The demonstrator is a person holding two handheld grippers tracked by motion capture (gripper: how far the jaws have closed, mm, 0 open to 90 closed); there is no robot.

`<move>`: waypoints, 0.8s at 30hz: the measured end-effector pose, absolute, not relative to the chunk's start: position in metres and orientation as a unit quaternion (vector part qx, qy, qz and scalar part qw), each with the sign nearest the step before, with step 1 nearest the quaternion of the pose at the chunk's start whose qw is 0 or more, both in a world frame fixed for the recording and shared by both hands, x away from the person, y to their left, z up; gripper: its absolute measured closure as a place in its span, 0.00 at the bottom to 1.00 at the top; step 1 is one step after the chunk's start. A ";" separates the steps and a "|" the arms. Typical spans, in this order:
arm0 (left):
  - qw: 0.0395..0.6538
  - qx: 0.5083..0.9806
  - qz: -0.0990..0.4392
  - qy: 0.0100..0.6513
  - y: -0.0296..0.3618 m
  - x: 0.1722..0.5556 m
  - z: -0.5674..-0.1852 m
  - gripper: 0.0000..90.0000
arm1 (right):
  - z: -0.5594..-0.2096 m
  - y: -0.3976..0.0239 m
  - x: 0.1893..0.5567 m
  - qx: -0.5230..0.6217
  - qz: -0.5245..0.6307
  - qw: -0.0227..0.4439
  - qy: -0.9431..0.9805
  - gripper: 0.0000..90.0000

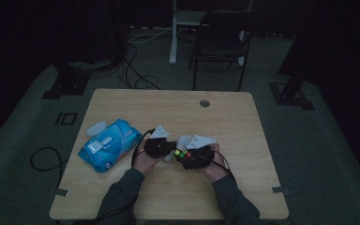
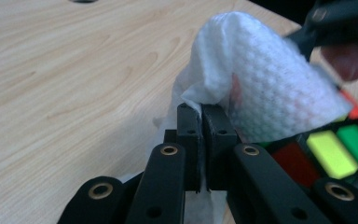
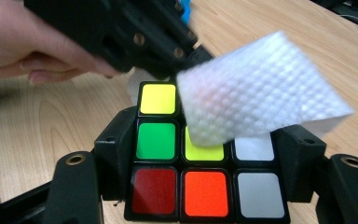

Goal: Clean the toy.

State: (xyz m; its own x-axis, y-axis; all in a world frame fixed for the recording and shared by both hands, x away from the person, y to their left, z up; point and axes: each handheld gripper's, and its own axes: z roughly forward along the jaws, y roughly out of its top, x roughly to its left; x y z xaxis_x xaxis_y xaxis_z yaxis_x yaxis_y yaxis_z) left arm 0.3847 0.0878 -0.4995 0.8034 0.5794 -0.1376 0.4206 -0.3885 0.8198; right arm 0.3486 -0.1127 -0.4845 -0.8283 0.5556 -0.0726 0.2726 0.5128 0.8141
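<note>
left gripper (image 2: 200,116) clenched on white wet wipe (image 2: 265,88), fold pinched at its fingertips | right gripper (image 3: 205,154) grasping puzzle cube (image 3: 205,182) between its 2 fingers, wipe draped over cube's top corner | risk: thin pinch may slip under rubbing; hard push could twist cube out of the fingers

Off to the left of my left gripper (image 1: 160,146), a blue pack of wet wipes (image 1: 109,144) lies on the wooden table (image 1: 243,122), with a small pale lid (image 1: 96,128) just beyond its far corner. Farther ahead of both my grippers is the table's round cable hole (image 1: 205,103). Past the table's far edge a dark chair (image 1: 221,41) stands on the floor, well away, with cables (image 1: 138,77) trailing left of it.
</note>
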 end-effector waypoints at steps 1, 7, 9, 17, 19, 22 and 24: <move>0.461 0.830 0.086 0.301 0.088 0.385 -0.501 0.97 | -0.484 -0.114 0.349 0.245 0.430 0.164 0.853 0.38; 0.461 0.831 0.086 0.299 0.088 0.380 -0.502 0.97 | -0.481 -0.122 0.352 0.261 0.437 0.169 0.844 0.38; 0.459 0.832 0.088 0.298 0.089 0.379 -0.501 0.97 | -0.480 -0.125 0.353 0.265 0.438 0.172 0.842 0.38; 0.459 0.834 0.096 0.290 0.092 0.369 -0.498 0.97 | -0.481 -0.130 0.357 0.280 0.437 0.177 0.837 0.38; 0.459 0.835 0.097 0.288 0.092 0.366 -0.498 0.97 | -0.482 -0.130 0.357 0.281 0.436 0.176 0.836 0.38; 0.457 0.837 0.101 0.285 0.093 0.363 -0.498 0.97 | -0.482 -0.130 0.358 0.282 0.436 0.178 0.836 0.38; 0.458 0.837 0.100 0.283 0.093 0.361 -0.498 0.98 | -0.482 -0.131 0.358 0.284 0.436 0.178 0.835 0.38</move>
State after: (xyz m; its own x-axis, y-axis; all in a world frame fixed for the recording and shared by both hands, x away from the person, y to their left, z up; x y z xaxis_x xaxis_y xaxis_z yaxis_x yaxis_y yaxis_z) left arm 0.3607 0.0934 -0.4975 0.8201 0.5650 -0.0909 0.3814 -0.4212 0.8229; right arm 0.3582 -0.1306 -0.4822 -0.7753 0.6296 -0.0507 0.3186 0.4591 0.8292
